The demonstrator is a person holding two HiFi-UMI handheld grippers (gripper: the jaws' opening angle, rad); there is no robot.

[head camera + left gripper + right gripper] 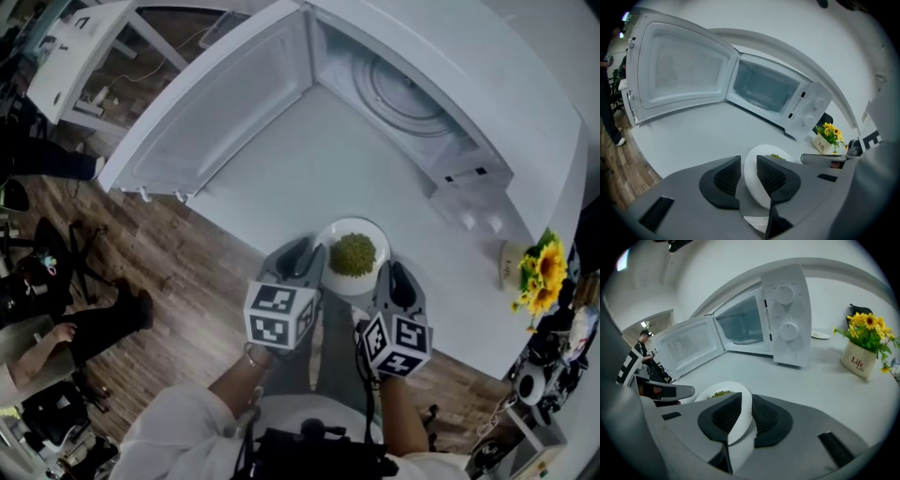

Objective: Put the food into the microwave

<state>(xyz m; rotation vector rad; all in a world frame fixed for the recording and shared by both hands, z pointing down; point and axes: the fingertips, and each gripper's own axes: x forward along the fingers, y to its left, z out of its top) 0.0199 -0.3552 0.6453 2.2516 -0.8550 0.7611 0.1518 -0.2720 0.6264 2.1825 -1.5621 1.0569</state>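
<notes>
White and round, the plate [325, 242] has no long axis. It sits level in the lower middle of the head view, near the table's [309, 159] near edge, with a mound of green food [352, 254] heaped at its centre and facing up. Whether it rests on the table or is lifted just clear, no view settles.

The left gripper [300, 261] clamps the plate's left rim and the right gripper [395, 281] clamps its right rim, one on each side of the food. In the left gripper view the ribbed pads of the left gripper [747, 159] pinch the plate [757, 185] edge-on, and a sliver of food [776, 156] shows beyond. The right gripper view shows the right gripper [746, 401] biting the rim the same way, with the plate [740, 420] between its pads and the food [721, 393] to their left.

The microwave [441, 122] fills the upper right of the head view. Its mouth opens toward the lower left and its door [216, 112] is swung wide to the left. Only the head view shows the turntable [403, 89] inside. Only the right gripper view shows the two knobs [783, 294] face-on and the print on the flower pot [858, 359].

Bare tabletop lies between plate and mouth. Sunflowers [542, 272] stand at the right edge, well apart from the plate. Wood floor [169, 272] lies beyond the table's left edge, with a seated person [37, 347] at lower left.
</notes>
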